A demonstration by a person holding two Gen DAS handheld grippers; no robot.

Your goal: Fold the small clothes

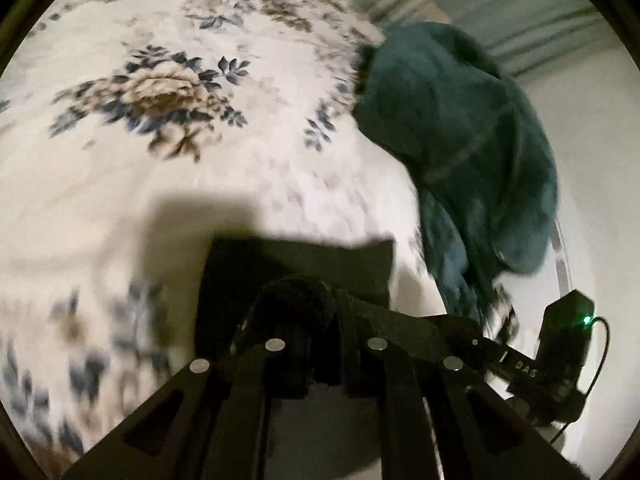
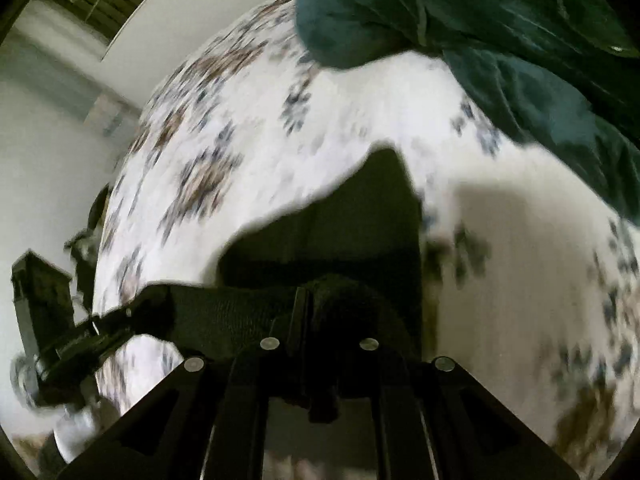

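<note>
Two claws are working one small black garment (image 1: 296,268) between them, each clamped narrow on an end of it. The left claw (image 1: 316,312) is pinching a bunched edge of the dark cloth, and the fabric is stretching as a taut band from it toward the right claw (image 2: 308,312), which is gripping the other end. In the right wrist view the same band is running off to the left, toward the other tool, while the rest of the garment is hanging or draping forward of the fingers as a flat dark panel above the bed (image 1: 120,184) with its floral cover. Whether the lower edge of that panel is touching the cover is hard to tell, since both views are blurred by motion.

A teal garment (image 1: 460,140) is lying crumpled near the far edge of the bed, well apart from the black piece and showing no sign of folding.

As a judgement, the work is at an early or middle stage: the black item is being held up by two corners, spread or carried, and no finished fold is visible on it. No neatly folded stack is showing anywhere in view. Laying the black piece flat, doubling it over, and then dealing with the teal one all appear to be left.
</note>
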